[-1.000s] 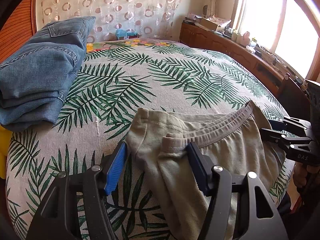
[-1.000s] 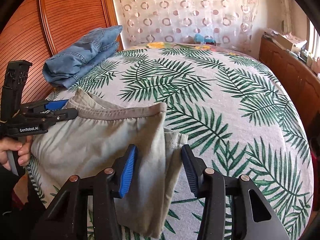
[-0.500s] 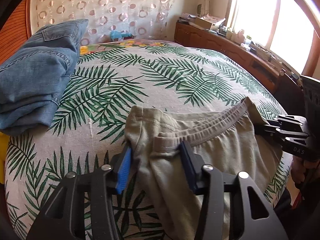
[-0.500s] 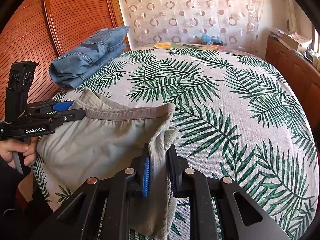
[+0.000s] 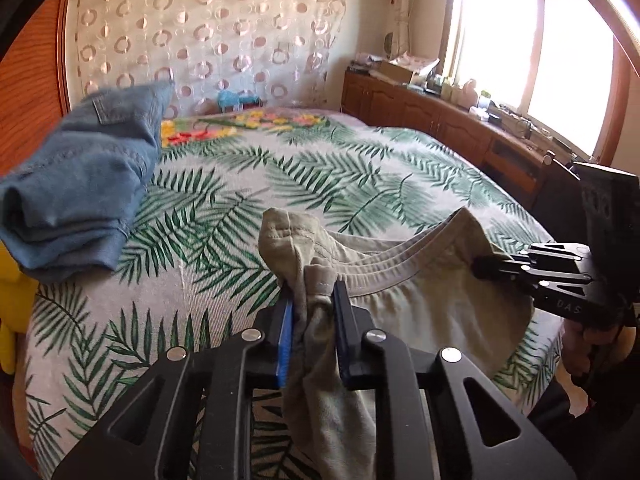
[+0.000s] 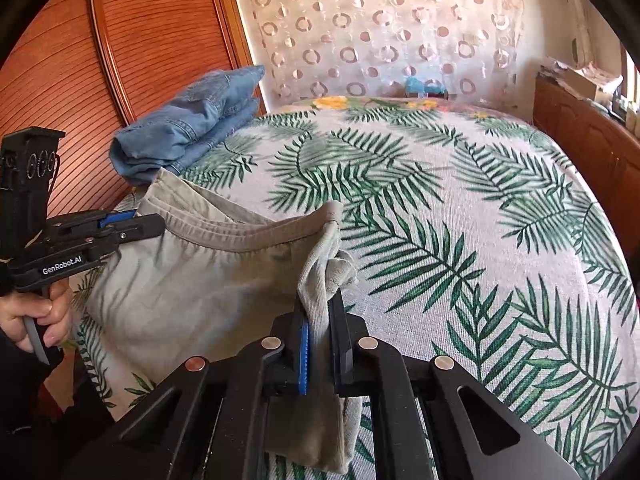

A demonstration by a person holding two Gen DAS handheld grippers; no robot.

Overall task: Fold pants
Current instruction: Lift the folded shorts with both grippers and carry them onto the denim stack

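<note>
The grey-green pants [image 5: 420, 312] lie at the near edge of the bed [image 5: 360, 176], waistband [image 5: 400, 258] towards the far side and the legs hanging off the front edge towards me, out of sight below both cameras. I have them by the two ends of the waistband: my left gripper [image 5: 314, 304] is clamped on a bunched wad of cloth at the left corner, and my right gripper [image 6: 320, 312] is pinched tight on the right corner, with a flap of cloth drooping down between its arms. Between the two grips the waistband sags in a shallow curve, so I judge the cloth is not yet taut. To do this step well I want to draw my hands apart until that curve straightens, without pulling so hard that the thin knit slips out of the pads. The left grip holds a thick lump and looks secure; the right holds a thinner fold, so I think that side would slip first. Then I carry both corners forward over the palm-leaf bedspread [image 6: 460, 208] at the same height and pace, so the legs trail up onto the bed flat and not twisted. There is open spread ahead, but the stack of folded jeans [image 5: 80, 184] sits near on the left, so I keep my left hand clear of it and lay the pants down in the middle.
</note>
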